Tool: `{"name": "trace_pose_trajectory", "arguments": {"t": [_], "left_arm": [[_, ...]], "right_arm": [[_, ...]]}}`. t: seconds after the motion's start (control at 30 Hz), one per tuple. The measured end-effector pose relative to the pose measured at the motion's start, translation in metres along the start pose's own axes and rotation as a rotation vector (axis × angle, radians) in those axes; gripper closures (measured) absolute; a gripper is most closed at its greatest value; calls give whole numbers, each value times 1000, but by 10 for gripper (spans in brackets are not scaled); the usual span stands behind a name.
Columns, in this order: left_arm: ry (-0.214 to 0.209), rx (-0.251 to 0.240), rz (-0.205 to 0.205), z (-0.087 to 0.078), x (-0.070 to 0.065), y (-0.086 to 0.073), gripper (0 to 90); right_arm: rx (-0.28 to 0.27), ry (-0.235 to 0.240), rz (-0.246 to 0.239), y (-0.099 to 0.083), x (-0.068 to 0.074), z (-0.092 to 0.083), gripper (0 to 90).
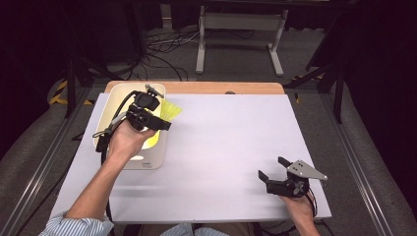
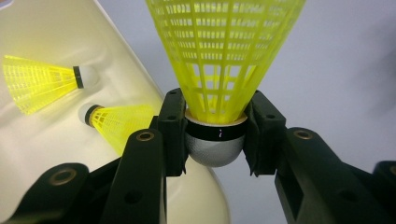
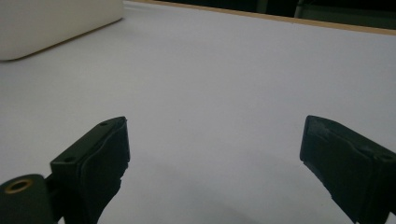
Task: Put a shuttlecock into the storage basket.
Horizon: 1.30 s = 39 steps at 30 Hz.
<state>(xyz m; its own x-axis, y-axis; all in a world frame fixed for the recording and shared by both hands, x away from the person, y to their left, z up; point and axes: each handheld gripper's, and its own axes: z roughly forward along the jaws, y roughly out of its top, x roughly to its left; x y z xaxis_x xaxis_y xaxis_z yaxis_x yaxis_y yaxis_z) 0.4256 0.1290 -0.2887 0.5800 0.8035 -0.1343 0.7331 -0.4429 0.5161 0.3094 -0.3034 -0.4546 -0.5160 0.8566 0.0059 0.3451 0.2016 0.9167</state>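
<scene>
From above, the left gripper (image 1: 160, 119) hangs over the cream tray (image 1: 155, 160), a yellow shuttlecock (image 1: 171, 110) jutting from it. Its own view reveals the fingers (image 2: 172, 126) clamping the cork, plus two more shuttlecocks (image 2: 42, 81) lying inside the tray. The right gripper (image 1: 273, 168) rests wide apart over bare white surface (image 1: 221, 147).

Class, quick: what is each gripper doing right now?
Left gripper: shut on a shuttlecock at its cork.
Right gripper: open, holding nothing.

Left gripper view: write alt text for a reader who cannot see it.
The left gripper clamps a yellow shuttlecock by its cork base, skirt pointing up. Behind it to the left, two more yellow shuttlecocks lie in a cream tray.
</scene>
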Motion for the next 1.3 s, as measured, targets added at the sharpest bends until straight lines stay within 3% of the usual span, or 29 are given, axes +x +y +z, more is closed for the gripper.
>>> {"name": "trace_pose_trajectory", "arguments": {"t": [1.0, 1.3], "left_arm": [[20, -13, -47, -6, 18, -9, 649], [37, -26, -90, -10, 32, -16, 649]], "right_arm": [[1, -2, 1, 0, 0, 0, 88], [5, -1, -1, -1, -2, 0, 90]]}}
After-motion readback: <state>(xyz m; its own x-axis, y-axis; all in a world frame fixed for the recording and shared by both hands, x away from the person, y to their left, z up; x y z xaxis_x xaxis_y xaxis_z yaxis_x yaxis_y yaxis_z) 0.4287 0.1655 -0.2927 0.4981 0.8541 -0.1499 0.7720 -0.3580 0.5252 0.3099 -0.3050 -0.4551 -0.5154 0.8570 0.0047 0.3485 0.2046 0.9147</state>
